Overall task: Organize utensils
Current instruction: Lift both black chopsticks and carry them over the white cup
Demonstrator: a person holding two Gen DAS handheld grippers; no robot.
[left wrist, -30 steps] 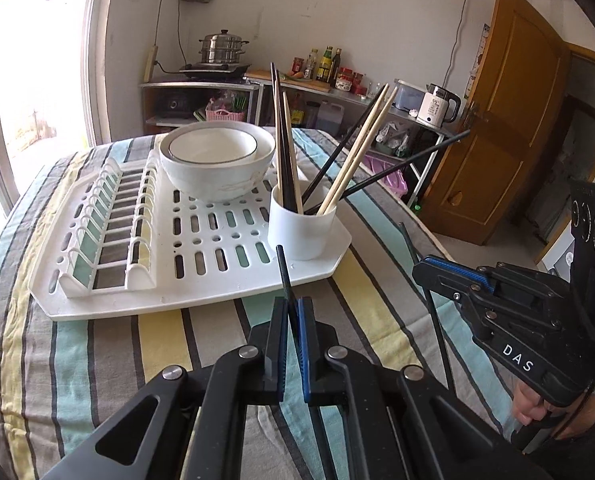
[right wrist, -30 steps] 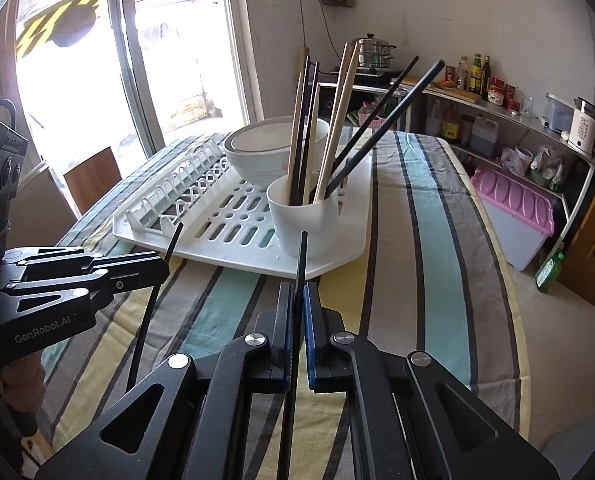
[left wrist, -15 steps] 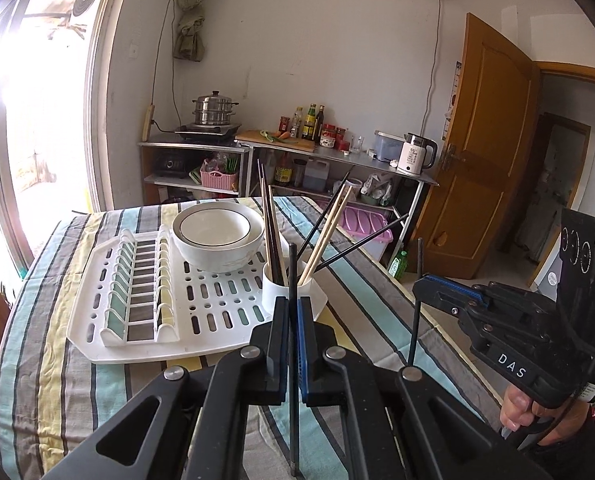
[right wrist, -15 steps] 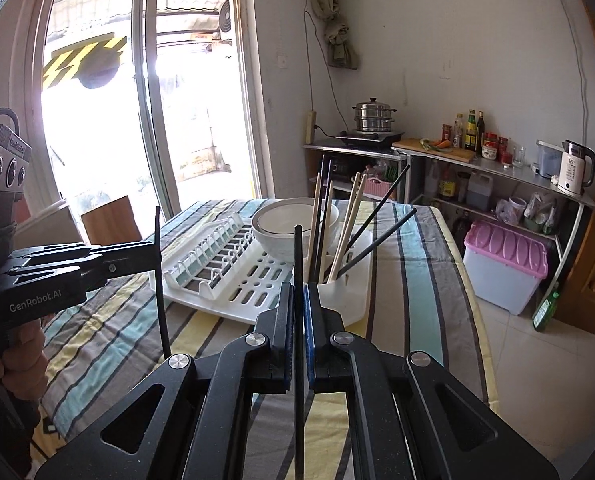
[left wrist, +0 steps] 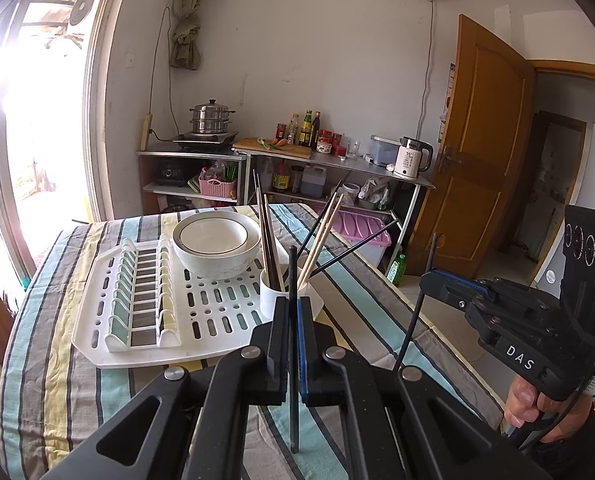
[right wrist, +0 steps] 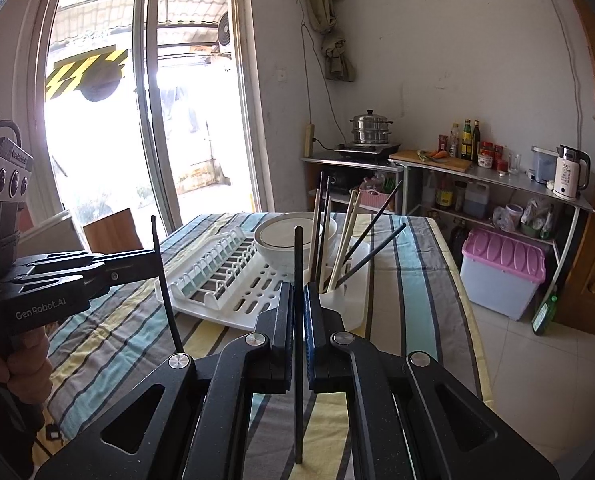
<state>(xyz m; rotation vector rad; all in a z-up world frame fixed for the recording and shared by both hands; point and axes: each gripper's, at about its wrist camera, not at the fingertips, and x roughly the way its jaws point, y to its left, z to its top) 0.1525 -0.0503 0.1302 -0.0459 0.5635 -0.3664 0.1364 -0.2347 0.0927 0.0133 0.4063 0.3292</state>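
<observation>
Chopstick (left wrist: pixel 293 360) clamped upright in left gripper (left wrist: pixel 293 312), another (right wrist: pixel 298 360) in right gripper (right wrist: pixel 298 300); cup base hidden.

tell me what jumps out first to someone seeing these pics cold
Each gripper is clamped on one black chopstick held upright above the striped table: the left gripper on its chopstick, the right gripper likewise. Behind them, a white cup bristling with chopsticks sits on the white drying rack, beside a white bowl.

We are lifting both grippers away from the table (left wrist: pixel 61 364), so the drying rack (left wrist: pixel 201 320) and white cup (left wrist: pixel 275 298) are sitting lower and smaller in frame. Each black chopstick (left wrist: pixel 293 360) is now standing upright, and more wall is showing in the upper frame.
</observation>
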